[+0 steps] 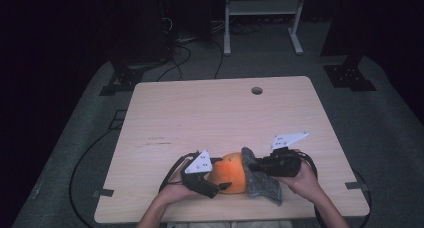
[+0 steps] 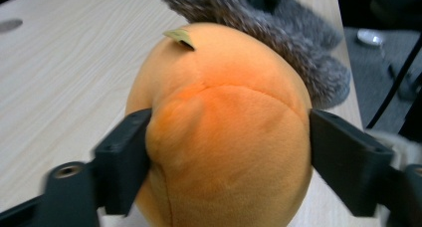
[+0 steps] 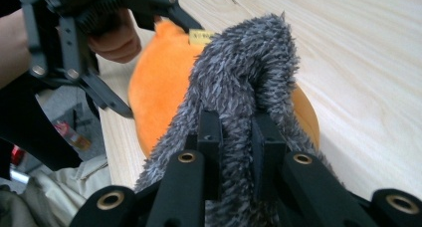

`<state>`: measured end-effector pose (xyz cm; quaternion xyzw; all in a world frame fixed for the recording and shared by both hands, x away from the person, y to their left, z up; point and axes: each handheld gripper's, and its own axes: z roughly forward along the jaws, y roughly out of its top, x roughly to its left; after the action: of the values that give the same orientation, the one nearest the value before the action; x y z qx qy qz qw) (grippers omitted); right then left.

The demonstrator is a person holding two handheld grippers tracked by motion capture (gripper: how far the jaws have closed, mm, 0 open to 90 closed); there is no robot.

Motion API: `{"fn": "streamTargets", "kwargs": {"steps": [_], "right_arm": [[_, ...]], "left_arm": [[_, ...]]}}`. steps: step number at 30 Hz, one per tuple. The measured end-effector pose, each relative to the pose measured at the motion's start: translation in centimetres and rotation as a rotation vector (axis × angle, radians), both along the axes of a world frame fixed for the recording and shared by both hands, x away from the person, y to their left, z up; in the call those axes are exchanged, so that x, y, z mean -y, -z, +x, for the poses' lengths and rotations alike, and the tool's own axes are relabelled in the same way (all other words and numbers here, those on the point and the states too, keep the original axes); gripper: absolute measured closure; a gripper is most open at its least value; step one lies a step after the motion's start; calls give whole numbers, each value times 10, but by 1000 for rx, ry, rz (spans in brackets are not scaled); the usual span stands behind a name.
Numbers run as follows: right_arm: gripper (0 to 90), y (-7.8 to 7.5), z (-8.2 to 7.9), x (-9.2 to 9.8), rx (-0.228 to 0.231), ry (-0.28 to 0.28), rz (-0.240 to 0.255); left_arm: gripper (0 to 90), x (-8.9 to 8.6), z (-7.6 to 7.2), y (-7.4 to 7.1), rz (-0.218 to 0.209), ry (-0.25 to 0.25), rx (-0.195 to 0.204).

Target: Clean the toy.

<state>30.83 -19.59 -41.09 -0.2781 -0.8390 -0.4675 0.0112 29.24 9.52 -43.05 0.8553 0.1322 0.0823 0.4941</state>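
An orange plush toy (image 1: 232,173) rests on the table near the front edge, with a small tag on top (image 2: 180,37). My left gripper (image 1: 220,174) comes at it from the left. Its jaws stand on either side of the toy (image 2: 224,112), and both pads (image 2: 127,157) touch its sides. A grey furry cloth (image 1: 262,183) drapes against the toy's right side. My right gripper (image 1: 252,164) is shut on an upper fold of this cloth (image 3: 239,67), the fur bunched between its narrow jaws (image 3: 238,120). The orange toy (image 3: 154,92) sits behind the cloth there.
The light wooden table (image 1: 200,118) has a round hole (image 1: 257,90) near its far edge. A white metal frame (image 1: 262,8) stands on the floor beyond it, with cables (image 1: 185,53) and dark stand bases (image 1: 350,75) at both far corners. A hand (image 3: 114,43) holds the left gripper.
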Motion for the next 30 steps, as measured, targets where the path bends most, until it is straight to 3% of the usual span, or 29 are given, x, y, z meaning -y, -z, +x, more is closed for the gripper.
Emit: {"fn": "streamTargets", "kwargs": {"steps": [2, 4, 5, 7, 10, 12, 16, 20, 24, 26, 30], "right_arm": [[772, 0, 0, 2, 1, 7, -9], [774, -4, -5, 4, 22, 24, -35], [775, -10, -10, -1, 58, 5, -42], [774, -17, -17, -11, 96, -21, -52], [771, -26, -25, -24, 126, -85, -36], [768, -27, -27, -31, 151, -91, -63], [770, -22, -19, -23, 139, -46, -86], [776, -15, -14, -9, 100, -4, -68], [776, -25, -21, -18, 117, -58, -24], [775, -29, -23, -25, 138, -76, -38], [778, -23, -18, -21, 123, -61, -63]], "left_arm": [[185, 1, 1, 0, -15, -11, -15], [253, 5, 0, -1, -8, -20, -6], [278, 10, -4, -1, 16, -32, 27], [294, 12, -5, -2, 29, -37, 42], [302, 14, -6, -2, 32, -41, 51], [301, 13, -6, -3, 34, -45, 48], [298, 10, -4, -3, 18, -55, 31], [301, 13, -4, -3, 23, -49, 36], [307, 19, -8, -2, 31, -31, 68], [304, 20, -10, -2, 36, -27, 75], [247, 16, -8, -3, 8, -26, 39]]}}
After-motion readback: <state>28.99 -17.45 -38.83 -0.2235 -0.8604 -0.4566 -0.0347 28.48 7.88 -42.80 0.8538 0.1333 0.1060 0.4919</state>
